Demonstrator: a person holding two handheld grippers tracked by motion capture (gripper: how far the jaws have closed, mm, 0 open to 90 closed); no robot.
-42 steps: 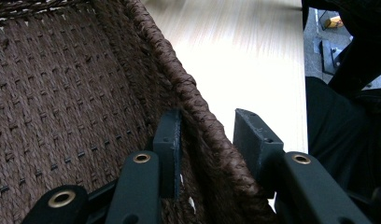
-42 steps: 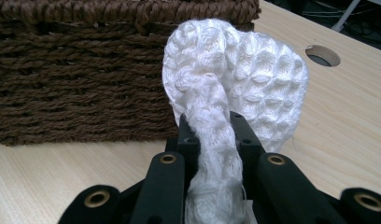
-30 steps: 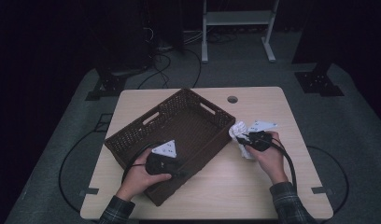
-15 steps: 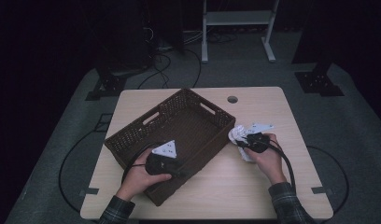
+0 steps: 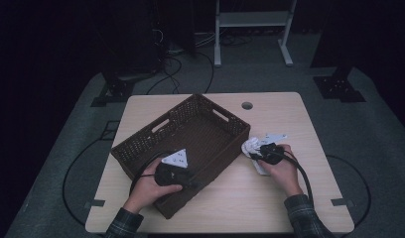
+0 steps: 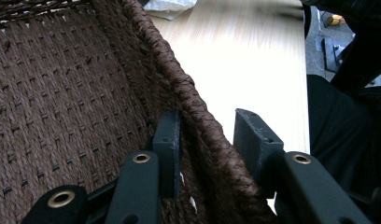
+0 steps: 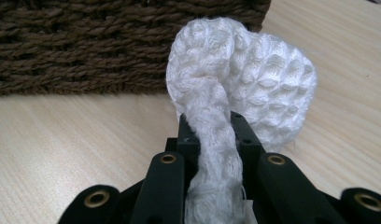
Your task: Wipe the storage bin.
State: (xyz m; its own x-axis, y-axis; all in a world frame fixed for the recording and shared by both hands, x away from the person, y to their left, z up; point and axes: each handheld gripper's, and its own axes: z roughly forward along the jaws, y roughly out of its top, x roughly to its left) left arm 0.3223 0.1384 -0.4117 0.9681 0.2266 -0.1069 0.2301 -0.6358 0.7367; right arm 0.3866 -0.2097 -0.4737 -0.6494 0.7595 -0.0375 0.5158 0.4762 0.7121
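A dark brown woven basket (image 5: pixel 141 144) stands askew on the pale wooden table (image 5: pixel 280 208). My left gripper (image 5: pixel 192 181) is at its near corner, and its jaws straddle the rim (image 6: pixel 193 100). The inner pad lies flat on the inside wall, and the outer pad meets the weave low down. Right of the basket, my right gripper (image 5: pixel 254 154) is shut on a white knitted cloth (image 5: pixel 250 146). In the right gripper view a twisted fold runs between the pads (image 7: pixel 212 126). The bunched cloth (image 7: pixel 254 79) rests on the table in front of the basket's outer wall (image 7: pixel 109 42).
A round cable hole (image 5: pixel 247 105) sits near the table's far edge. Behind the table, on the grey floor, are a white metal stand (image 5: pixel 250 29), black stand feet (image 5: pixel 339 82) and loose cables (image 5: pixel 175 59). Bare tabletop lies along the front and right edges.
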